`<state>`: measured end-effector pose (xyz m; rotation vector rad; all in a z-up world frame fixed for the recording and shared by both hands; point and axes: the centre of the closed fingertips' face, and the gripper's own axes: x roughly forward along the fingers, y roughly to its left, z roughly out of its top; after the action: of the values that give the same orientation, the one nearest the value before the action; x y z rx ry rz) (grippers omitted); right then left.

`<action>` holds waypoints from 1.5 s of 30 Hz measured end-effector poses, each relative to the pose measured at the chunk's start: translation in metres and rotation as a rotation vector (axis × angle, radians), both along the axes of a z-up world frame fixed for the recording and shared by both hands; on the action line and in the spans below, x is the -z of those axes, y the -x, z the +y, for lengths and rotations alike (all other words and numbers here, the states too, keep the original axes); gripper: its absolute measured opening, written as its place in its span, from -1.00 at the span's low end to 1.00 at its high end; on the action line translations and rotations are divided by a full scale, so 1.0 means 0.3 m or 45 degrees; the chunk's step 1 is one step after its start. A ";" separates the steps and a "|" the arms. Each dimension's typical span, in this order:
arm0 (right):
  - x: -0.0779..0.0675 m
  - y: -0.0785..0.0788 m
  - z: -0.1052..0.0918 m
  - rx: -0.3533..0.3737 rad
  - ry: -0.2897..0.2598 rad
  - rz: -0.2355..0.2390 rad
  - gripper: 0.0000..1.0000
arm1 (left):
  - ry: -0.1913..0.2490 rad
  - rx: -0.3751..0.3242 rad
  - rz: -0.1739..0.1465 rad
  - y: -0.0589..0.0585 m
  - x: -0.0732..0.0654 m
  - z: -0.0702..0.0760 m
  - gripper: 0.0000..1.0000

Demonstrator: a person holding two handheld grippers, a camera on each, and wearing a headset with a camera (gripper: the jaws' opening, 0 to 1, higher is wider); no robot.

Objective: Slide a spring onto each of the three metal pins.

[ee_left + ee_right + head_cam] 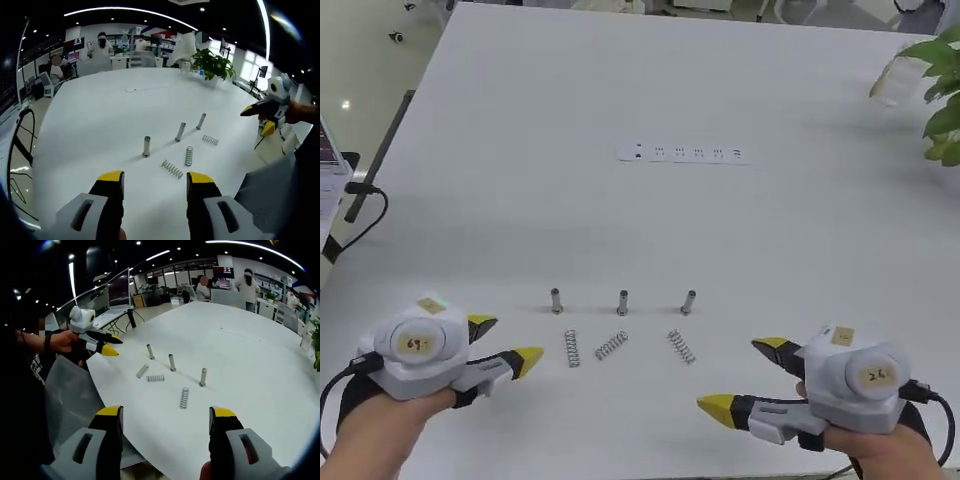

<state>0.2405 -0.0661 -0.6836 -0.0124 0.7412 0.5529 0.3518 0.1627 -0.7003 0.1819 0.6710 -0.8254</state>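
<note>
Both grippers are held empty with their jaws spread wide: the left gripper [510, 340] is held nearer the person than the middle pin [623, 301] and off to its left, the right gripper [738, 375] even nearer and off to its right, and nothing is touched by either. The middle pin is stood upright on the white counter [640, 220], flanked in a row by the left pin [557, 300] and the right pin [688, 301], all three bare. Three springs are laid flat just on the person's side of the middle pin: the middle spring [611, 345] slanted almost straight in front of it, the left spring [572, 348] toward the left pin, the right spring [681, 346] toward the right pin, with no spring touching a pin or another spring. No part of the task is judged done yet. A spring is small and round, so it may be rolled or flicked away if it is pinched off-centre, and it may be bent or shot out from the jaws if it is squeezed hard across its coils. The pins look free-standing, so one may be toppled if a spring is lowered at a tilt and snagged on the pin's head, or if a wide-spread jaw is swung against a neighbouring pin. A power strip [683, 153] lies well beyond the middle pin, out of harm's way
</note>
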 end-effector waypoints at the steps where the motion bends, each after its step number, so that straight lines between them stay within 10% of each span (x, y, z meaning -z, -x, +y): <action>1: 0.002 0.000 0.002 -0.011 0.002 0.002 0.37 | 0.010 0.000 -0.007 0.008 -0.011 0.002 -0.05; 21: 0.013 -0.006 0.017 -0.085 0.006 0.011 0.37 | 0.021 -0.003 -0.021 0.159 -0.049 0.046 0.35; 45: 0.012 0.000 0.030 -0.093 -0.002 0.005 0.37 | 0.044 -0.049 0.014 0.174 -0.012 -0.004 0.33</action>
<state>0.2406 -0.0570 -0.6873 -0.0367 0.7463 0.6231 0.2995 0.1614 -0.6967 0.1327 0.6683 -0.8014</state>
